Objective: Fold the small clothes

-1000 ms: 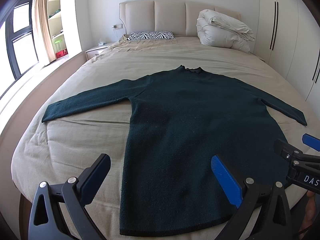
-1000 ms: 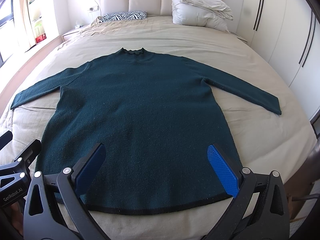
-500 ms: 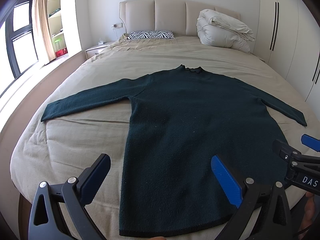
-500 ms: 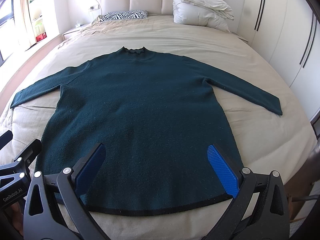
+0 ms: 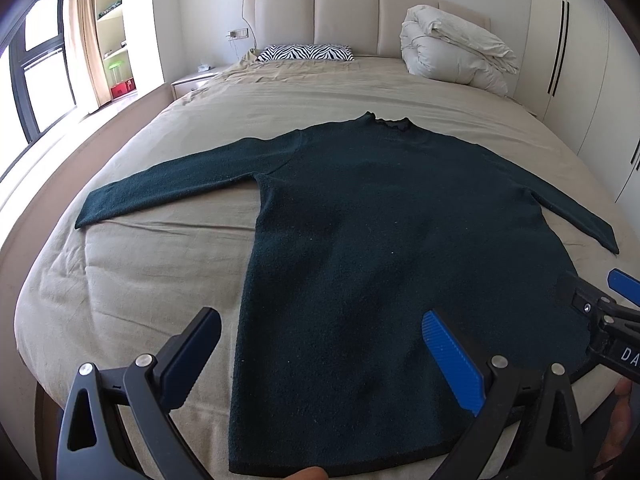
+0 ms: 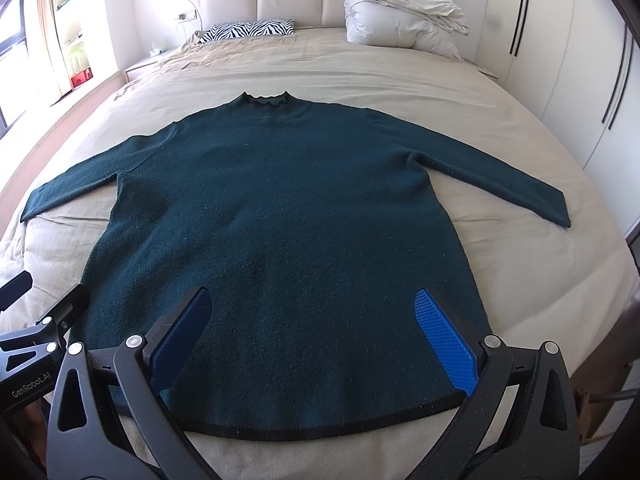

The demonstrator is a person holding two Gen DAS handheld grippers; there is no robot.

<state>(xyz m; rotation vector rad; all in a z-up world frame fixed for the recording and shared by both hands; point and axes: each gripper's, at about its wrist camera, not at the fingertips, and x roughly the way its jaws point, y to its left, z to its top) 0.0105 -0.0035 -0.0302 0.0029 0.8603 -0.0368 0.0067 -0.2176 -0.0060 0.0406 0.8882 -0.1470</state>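
sweater [image 6: 280, 220] lies flat, sleeves spread across the bed [image 6: 360, 64], ready for folding. both tongs, left [image 5: 320, 354] and right [image 6: 312, 336], hover spread over its hem, empty.

Dark green sweater [image 6: 280, 216] flat, sleeves outspread

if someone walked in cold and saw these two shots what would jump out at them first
A dark green sweater dominates, spread flat with both sleeves out on the beige bed. At the near edge, the left hand-held gripper and the right hand-held gripper hover open above its hem. At the headboard lie a zebra-print pillow and a bundled white duvet, to the pillow's right.
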